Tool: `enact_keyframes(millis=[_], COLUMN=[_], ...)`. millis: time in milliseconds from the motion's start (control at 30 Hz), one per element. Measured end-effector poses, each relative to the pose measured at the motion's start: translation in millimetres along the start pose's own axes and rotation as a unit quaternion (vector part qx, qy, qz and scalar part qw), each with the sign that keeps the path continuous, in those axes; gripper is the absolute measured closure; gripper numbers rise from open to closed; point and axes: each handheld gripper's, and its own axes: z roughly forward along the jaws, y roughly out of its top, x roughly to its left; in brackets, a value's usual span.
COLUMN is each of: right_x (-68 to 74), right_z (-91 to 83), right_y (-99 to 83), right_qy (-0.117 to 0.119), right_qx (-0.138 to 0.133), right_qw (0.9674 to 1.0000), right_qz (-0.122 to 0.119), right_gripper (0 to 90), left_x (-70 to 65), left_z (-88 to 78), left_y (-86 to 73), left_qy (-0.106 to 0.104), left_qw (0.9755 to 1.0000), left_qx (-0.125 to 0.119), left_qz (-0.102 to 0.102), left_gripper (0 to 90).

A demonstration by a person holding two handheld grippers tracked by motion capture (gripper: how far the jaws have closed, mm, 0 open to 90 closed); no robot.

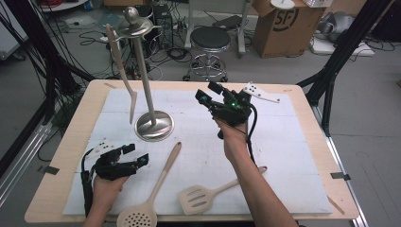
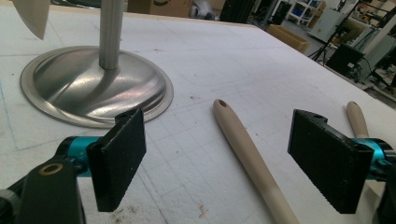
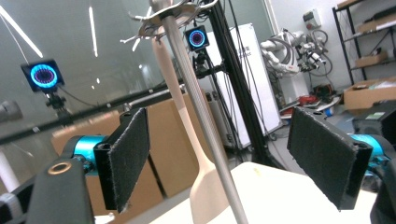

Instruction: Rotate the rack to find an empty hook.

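Right now both tongs stand open with nothing between their jaws. The right tongs (image 1: 213, 98) hang raised over the middle of the bench (image 1: 302, 101), pointed toward the metal utensil stand (image 1: 154, 124), and in the right gripper view that stand's pole (image 3: 205, 126) rises between the wide-apart pads, well beyond them. A pale spatula (image 1: 122, 71) hangs from the hook ring at the stand's top, its blade dangling just beside the pole and above the round base. The left tongs (image 1: 134, 155) rest low near the bench's front left corner. Just beside them lies a slotted spoon (image 1: 152, 194), its long handle slanting up toward the stand's base; in the left gripper view this handle (image 2: 250, 156) lies between the pads, untouched. A slotted turner (image 1: 208, 195) lies to the right of the spoon, partly under the person's right forearm. Everything sits on a white mat (image 1: 293, 156). Behind the bench stand a stool (image 1: 209, 45) and a cardboard box (image 1: 283, 26) among floor cables.
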Motion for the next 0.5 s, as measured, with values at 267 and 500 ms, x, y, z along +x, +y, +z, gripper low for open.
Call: enact_keyframes(millis=[267, 500], right_x=[4.0, 1.0], right_z=[-7.7, -15.7], right_y=[-5.0, -13.2], right_qy=[0.001, -0.011], right_qx=[0.0, 0.003], right_qw=[1.0, 0.9999], right_qz=[-0.007, -0.004], right_gripper=[19.2, 19.2], left_x=[-0.6, 0.4], left_z=[2.0, 4.1], left_y=[1.6, 2.9], left_qy=[-0.002, -0.004], left_qw=[1.0, 1.0], left_qx=[-0.002, -0.005], left_qz=[0.001, 0.001], left_gripper=[19.9, 19.9])
